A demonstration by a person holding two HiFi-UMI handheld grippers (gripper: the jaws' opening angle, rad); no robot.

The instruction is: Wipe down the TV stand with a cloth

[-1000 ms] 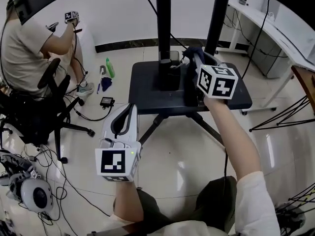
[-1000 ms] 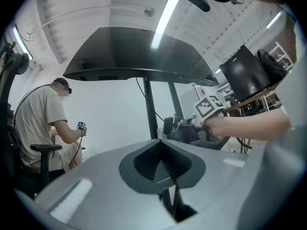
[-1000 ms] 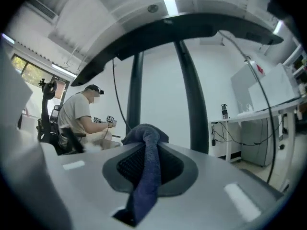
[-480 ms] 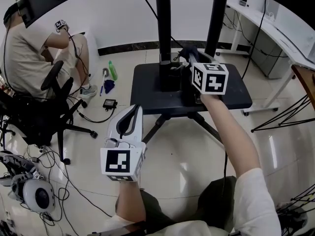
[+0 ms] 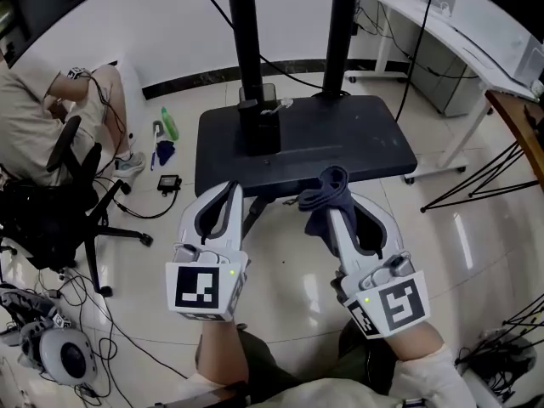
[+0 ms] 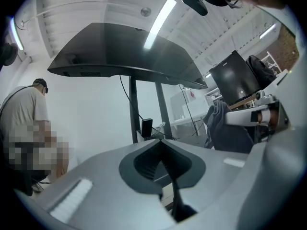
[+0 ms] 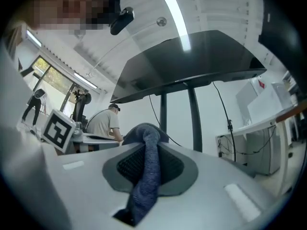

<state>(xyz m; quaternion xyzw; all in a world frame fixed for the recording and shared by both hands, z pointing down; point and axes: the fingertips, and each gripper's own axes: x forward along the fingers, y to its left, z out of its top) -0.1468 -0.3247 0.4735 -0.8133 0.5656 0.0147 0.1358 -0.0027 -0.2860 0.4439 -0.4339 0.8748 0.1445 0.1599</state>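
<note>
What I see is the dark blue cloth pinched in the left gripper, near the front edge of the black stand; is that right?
Not quite. The dark blue cloth is pinched in the right gripper, as the right gripper view shows. The left gripper is shut with nothing between its jaws. The rest holds: the cloth is near the front edge of the black stand.

A person (image 5: pixel 30 117) sits in a black office chair (image 5: pixel 53 215). A green bottle (image 5: pixel 169 124) lies on the floor (image 5: pixel 285 300) nearby.
</note>
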